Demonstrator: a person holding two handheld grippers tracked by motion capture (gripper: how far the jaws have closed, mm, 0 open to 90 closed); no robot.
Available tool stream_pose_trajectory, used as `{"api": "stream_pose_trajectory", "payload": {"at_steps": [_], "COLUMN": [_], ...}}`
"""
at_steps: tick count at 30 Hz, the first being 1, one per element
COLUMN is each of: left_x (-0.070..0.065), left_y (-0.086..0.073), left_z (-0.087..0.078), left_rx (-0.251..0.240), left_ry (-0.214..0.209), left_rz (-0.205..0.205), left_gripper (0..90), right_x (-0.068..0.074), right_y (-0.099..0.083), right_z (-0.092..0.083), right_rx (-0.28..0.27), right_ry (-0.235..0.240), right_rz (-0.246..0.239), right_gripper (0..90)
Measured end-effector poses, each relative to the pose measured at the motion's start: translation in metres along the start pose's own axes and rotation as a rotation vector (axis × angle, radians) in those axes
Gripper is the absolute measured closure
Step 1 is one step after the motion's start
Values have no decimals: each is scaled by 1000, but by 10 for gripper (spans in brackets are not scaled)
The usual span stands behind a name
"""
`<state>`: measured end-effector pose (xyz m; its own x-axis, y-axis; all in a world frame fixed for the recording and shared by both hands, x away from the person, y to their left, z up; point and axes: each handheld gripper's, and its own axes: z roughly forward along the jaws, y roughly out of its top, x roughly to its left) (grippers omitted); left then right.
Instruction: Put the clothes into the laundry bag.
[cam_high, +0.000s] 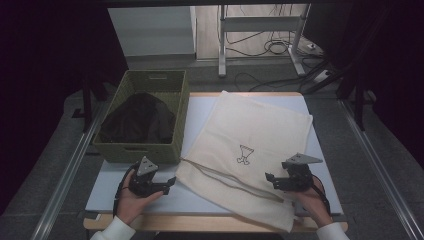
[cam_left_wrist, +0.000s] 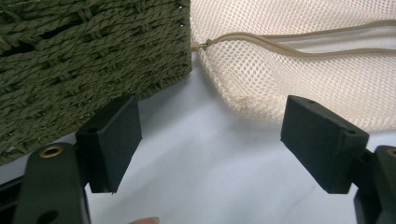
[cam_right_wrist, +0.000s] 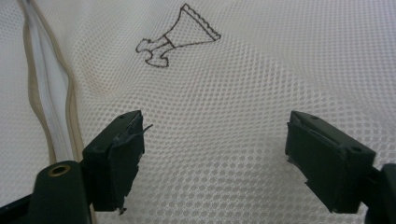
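A cream mesh laundry bag (cam_high: 250, 145) lies flat across the white table top, with a small black drawn emblem (cam_high: 245, 154) and a beige zipper (cam_high: 227, 177) along its near-left edge. My left gripper (cam_high: 169, 184) rests on the table beside the bag's left corner, jaws open and empty; its view shows the bag corner (cam_left_wrist: 280, 74), the zipper end (cam_left_wrist: 205, 44) and the basket wall (cam_left_wrist: 84, 60). My right gripper (cam_high: 270, 180) hovers over the bag's near right part, open, with mesh (cam_right_wrist: 233, 116) and the emblem (cam_right_wrist: 175, 37) ahead of it.
A green woven basket (cam_high: 145, 150) stands at the table's left with dark clothing (cam_high: 137, 120) inside. The table's white surface (cam_high: 150, 200) runs along the near edge. Metal rails flank both sides; a frame and cables lie on the floor beyond.
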<state>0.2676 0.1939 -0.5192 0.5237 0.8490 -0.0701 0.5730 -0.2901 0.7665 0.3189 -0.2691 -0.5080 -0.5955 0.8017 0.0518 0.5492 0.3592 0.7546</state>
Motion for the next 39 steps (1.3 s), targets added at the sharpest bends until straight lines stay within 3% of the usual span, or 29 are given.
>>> {"api": "stream_pose_trajectory", "payload": {"at_steps": [4,10,15,20,32,39], "left_x": [-1,2,0,-3,-1,-2], "left_y": [2,-3,-5,-6,-2,-3], "left_z": [3,6,-1,-2,2,2], "left_rx": [-8,8,3,4,-2,2], "left_ry": [-9,-26,-34,-33,-39,-33], "left_rz": [5,-34,-20,-10,-6,5], "left_gripper": [200,226,248,248,253,254], "right_x": [-1,-1,-6,-5,-1,3], "right_y": [-4,-1,1,3,4,14], "right_z": [2,-5,-5,-6,-9,-11], "right_rx": [29,23,40,39,44,50], "right_ry": [0,-20,-29,-31,-12,25], "right_rz": [-23,-25,-5,-16,-25,-33], "right_gripper": [195,199,218,222,258,324]}}
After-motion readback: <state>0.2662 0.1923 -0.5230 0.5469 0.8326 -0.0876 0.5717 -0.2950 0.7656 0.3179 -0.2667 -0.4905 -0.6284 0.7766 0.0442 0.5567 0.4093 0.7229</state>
